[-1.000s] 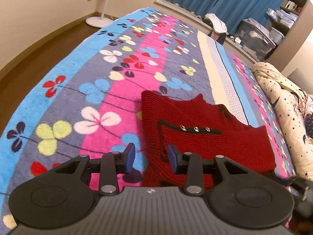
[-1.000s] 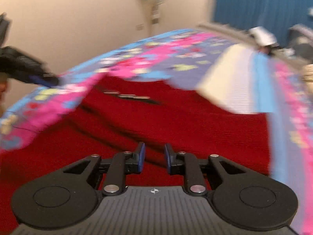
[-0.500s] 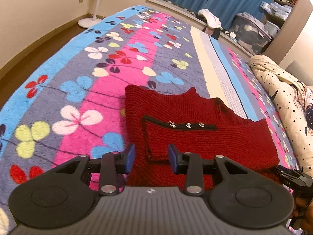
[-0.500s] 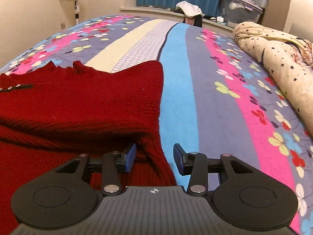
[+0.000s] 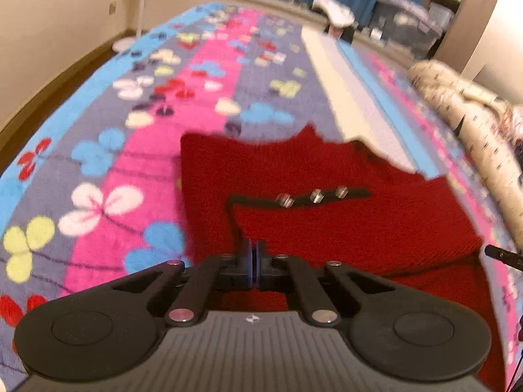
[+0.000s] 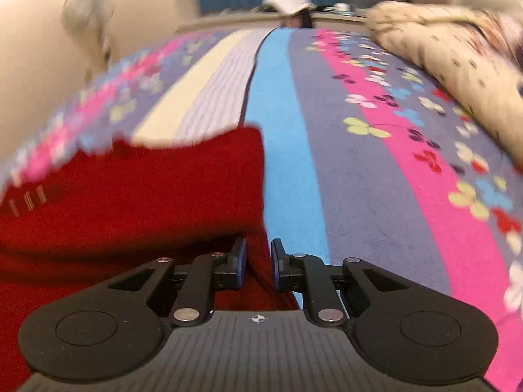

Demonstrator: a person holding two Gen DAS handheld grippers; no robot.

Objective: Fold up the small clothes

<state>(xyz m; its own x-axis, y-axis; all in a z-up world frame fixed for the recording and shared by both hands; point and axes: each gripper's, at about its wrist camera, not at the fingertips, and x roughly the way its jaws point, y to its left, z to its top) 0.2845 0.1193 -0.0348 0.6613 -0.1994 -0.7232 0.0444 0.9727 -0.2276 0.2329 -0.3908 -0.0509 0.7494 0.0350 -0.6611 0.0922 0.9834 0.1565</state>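
Red knit sweater point(image 5: 327, 215) lies folded on the flowered blanket point(image 5: 209, 104), its black button strip point(image 5: 304, 196) facing up. Left gripper point(image 5: 254, 263) has just closed, jaws fully together at the sweater's near edge; whether cloth is pinched is unclear. Right gripper point(image 6: 258, 261) has been closing, jaws narrowly apart, with the sweater's right edge between them, near the blue stripe point(image 6: 281, 137).

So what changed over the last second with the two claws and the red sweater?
The left claw has snapped shut at the near edge of the red sweater; whether knit is pinched is unclear. The right claw swung to the sweater's right edge, and its jaws have just been closing with knit between them, a gap remaining. The sweater stays flat on the floral blanket.
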